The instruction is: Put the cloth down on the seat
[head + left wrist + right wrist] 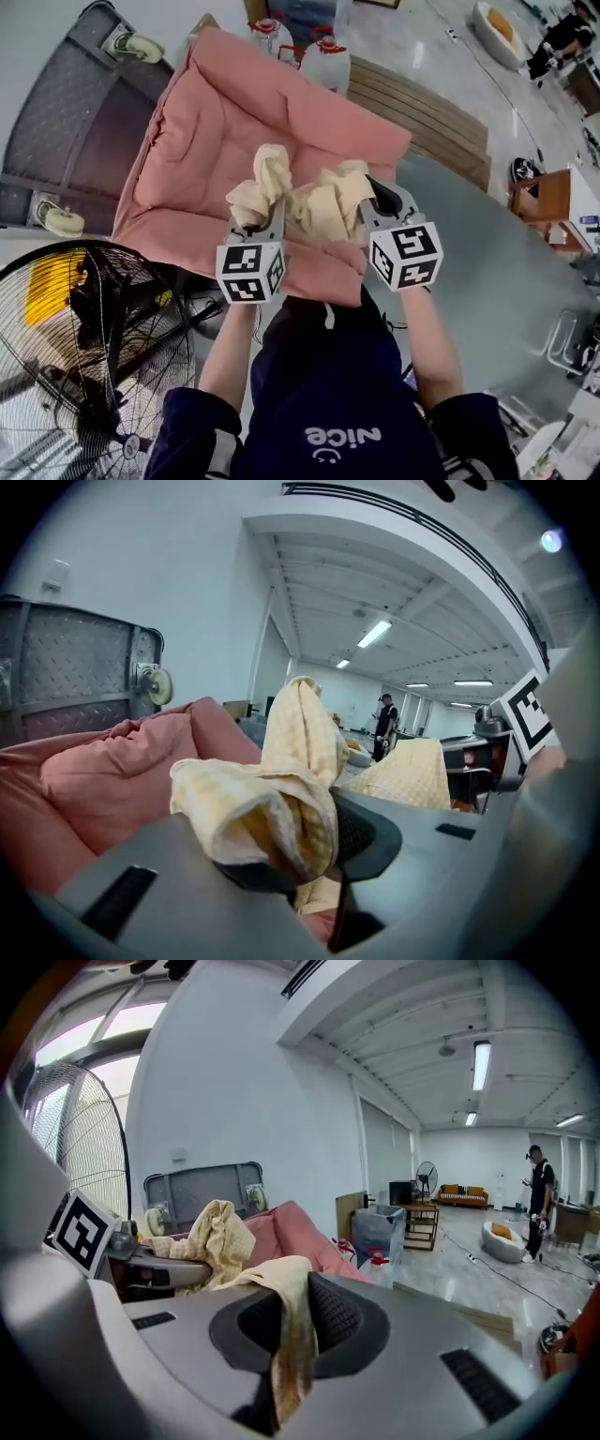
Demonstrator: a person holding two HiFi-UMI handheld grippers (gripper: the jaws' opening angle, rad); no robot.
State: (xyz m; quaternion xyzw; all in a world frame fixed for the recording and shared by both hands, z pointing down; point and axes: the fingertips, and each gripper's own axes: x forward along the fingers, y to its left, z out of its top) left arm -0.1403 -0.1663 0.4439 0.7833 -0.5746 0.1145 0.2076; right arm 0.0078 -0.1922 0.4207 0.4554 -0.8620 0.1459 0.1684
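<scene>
A pale yellow checked cloth (298, 195) hangs bunched between my two grippers above the front part of a pink cushioned seat (202, 141). My left gripper (255, 221) is shut on the cloth's left end, which bulges up out of the jaws (272, 808). My right gripper (373, 208) is shut on the cloth's right end; a thin fold (286, 1326) droops between its pads. In the right gripper view the left gripper and its bunch of cloth (214, 1232) show at the left, in front of the seat (291, 1227).
A large black floor fan (89, 356) stands at the left front. A grey metal cart (84, 112) with casters lies behind the seat. Two white jugs with red caps (323, 56) and a wooden pallet (427, 122) lie beyond. A person stands far off (539, 1190).
</scene>
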